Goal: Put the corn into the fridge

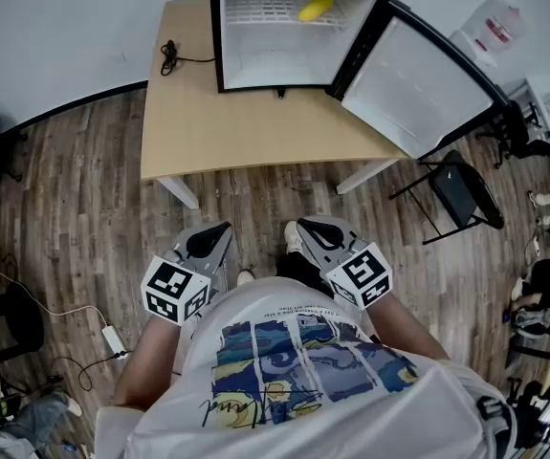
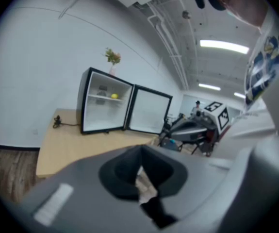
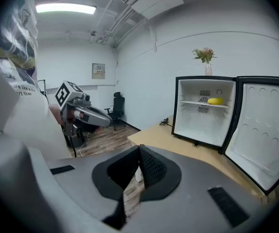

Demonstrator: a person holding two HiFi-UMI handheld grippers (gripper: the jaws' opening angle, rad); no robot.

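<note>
The left gripper (image 1: 219, 232) and right gripper (image 1: 305, 228) are clenched on nothing. Corn (image 1: 316, 8) lies inside the open fridge (image 1: 255, 60).

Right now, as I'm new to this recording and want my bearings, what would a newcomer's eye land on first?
The small fridge stands on the wooden table with its door swung wide open, and a yellow corn lies on its upper shelf. Nearer, the left tongs and right tongs are shut and empty, close to the person's body.
</note>
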